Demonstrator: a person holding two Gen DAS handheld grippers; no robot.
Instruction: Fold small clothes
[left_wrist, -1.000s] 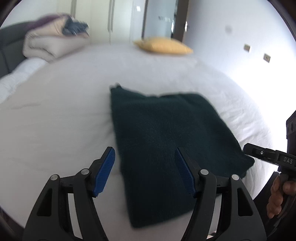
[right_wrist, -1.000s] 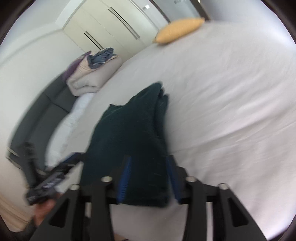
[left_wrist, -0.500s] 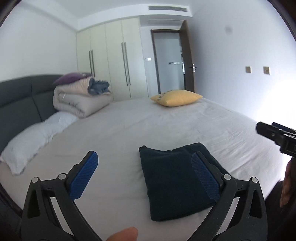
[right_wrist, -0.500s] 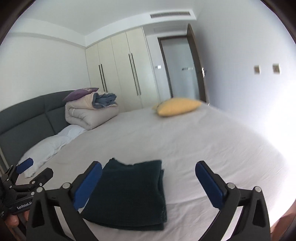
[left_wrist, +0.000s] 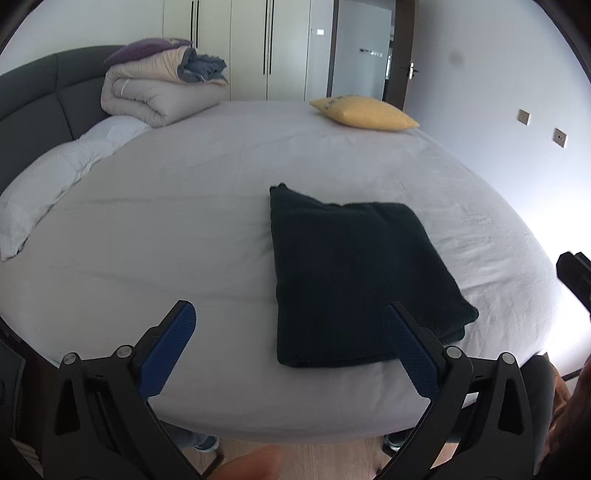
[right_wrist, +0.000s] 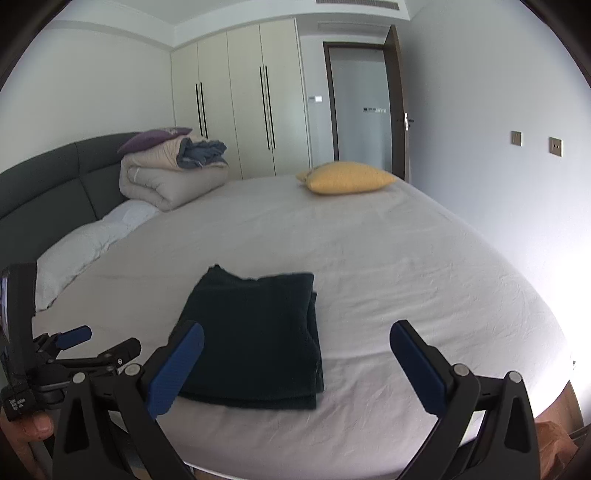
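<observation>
A dark green garment (left_wrist: 354, 273) lies folded into a neat rectangle on the white bed sheet (left_wrist: 184, 221), near the bed's front edge. In the right wrist view the same folded garment (right_wrist: 255, 332) shows stacked layers along its near and right edges. My left gripper (left_wrist: 288, 325) hovers above the bed's front edge, jaws wide open, nothing between them. My right gripper (right_wrist: 295, 347) is likewise wide open and empty, held back from the garment. The left gripper (right_wrist: 74, 339) also appears at the left border of the right wrist view.
A yellow pillow (left_wrist: 364, 112) lies at the far side of the bed. A rolled beige duvet (left_wrist: 159, 92) with a purple cushion and blue cloth sits by the dark headboard (left_wrist: 33, 96). White pillows (left_wrist: 55, 177) line the left. Wardrobes and a door stand behind.
Both grippers let go of the garment, opened wide and drew back and up from it. The garment now lies flat and folded on the sheet.
</observation>
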